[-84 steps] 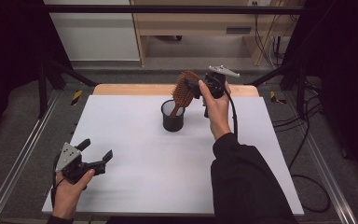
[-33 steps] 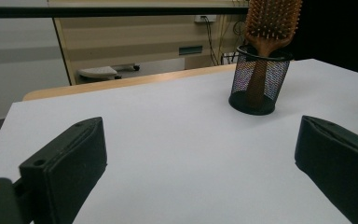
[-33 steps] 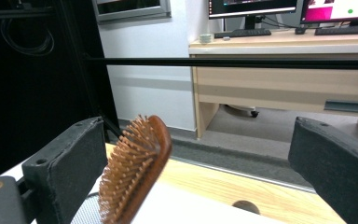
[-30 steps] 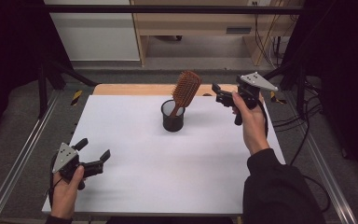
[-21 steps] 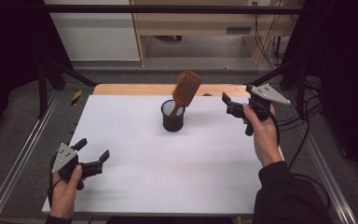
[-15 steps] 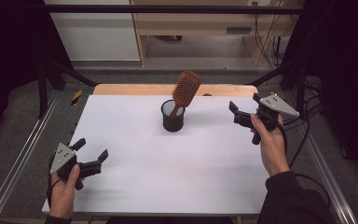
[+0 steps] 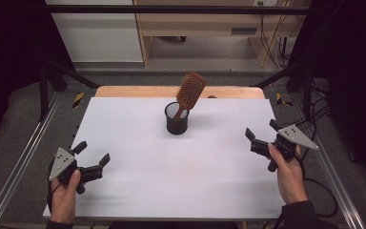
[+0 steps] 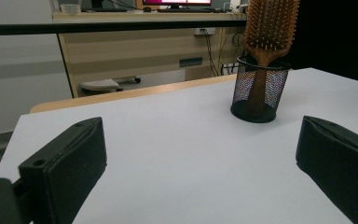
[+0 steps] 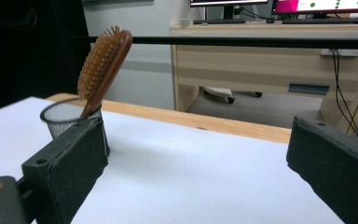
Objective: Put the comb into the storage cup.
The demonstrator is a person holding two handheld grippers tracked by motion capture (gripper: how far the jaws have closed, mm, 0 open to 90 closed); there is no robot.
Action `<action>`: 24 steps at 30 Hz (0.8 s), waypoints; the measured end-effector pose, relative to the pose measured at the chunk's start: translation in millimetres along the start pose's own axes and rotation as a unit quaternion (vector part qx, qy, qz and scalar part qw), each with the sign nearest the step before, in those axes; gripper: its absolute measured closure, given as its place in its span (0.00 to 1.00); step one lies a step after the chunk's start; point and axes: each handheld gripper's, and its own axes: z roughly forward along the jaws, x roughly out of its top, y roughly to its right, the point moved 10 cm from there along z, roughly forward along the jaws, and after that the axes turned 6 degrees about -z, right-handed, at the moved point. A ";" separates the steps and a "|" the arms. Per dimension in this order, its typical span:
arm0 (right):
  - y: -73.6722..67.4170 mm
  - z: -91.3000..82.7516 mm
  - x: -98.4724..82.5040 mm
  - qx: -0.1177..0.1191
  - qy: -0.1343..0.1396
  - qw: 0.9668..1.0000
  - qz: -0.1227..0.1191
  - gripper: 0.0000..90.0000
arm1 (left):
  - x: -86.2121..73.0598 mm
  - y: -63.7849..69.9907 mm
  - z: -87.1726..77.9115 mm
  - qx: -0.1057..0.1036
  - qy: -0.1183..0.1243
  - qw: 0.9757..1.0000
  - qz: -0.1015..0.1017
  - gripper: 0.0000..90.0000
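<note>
Apparently the placing is done: the wooden hairbrush point(image 7: 189, 93) stands handle-down in the black mesh cup point(image 7: 176, 119), its bristled head leaning out over the rim, and neither pair of tongs touches it. The right tongs point(image 7: 263, 135) sit well apart from the cup, out to its right near the edge of the white tabletop point(image 7: 205, 176), jaws spread wide and holding nothing; from their own camera the brush point(image 9: 103, 60) and cup point(image 9: 67, 116) lie ahead and to the left, partly behind the left jaw. The left tongs point(image 7: 91, 156) rest low at the near left corner, likewise spread and empty, with the cup point(image 8: 259, 93) and brush point(image 8: 269, 28) far ahead and to the right between the jaws' line of sight. Judging by this, the brush is stowed and stable enough, and little seems left beyond both hands settling at rest; the lean of the brush looks like the only thing worth checking.
</note>
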 end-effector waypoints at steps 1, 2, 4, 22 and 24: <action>-0.3 -1.7 -1.8 0.001 0.000 1.000 -0.004 0.05 | 0.9 -0.2 -0.6 -0.001 0.003 1.000 -0.002 0.02; -1.4 -4.8 -4.8 0.003 -0.002 1.000 -0.004 0.05 | 1.4 -0.5 -0.9 0.000 0.005 1.000 -0.002 0.02; -2.2 -8.9 -9.0 0.004 -0.003 1.000 -0.007 0.05 | 2.1 -1.2 -1.5 0.001 0.007 1.000 -0.004 0.02; -3.3 -28.8 -41.5 -0.001 -0.014 1.000 -0.004 0.04 | 2.6 -0.7 -3.4 -0.003 0.012 1.000 -0.004 0.02; -5.6 -29.7 -45.2 0.001 -0.017 1.000 -0.004 0.04 | 2.2 0.1 -3.3 -0.005 0.010 1.000 -0.001 0.02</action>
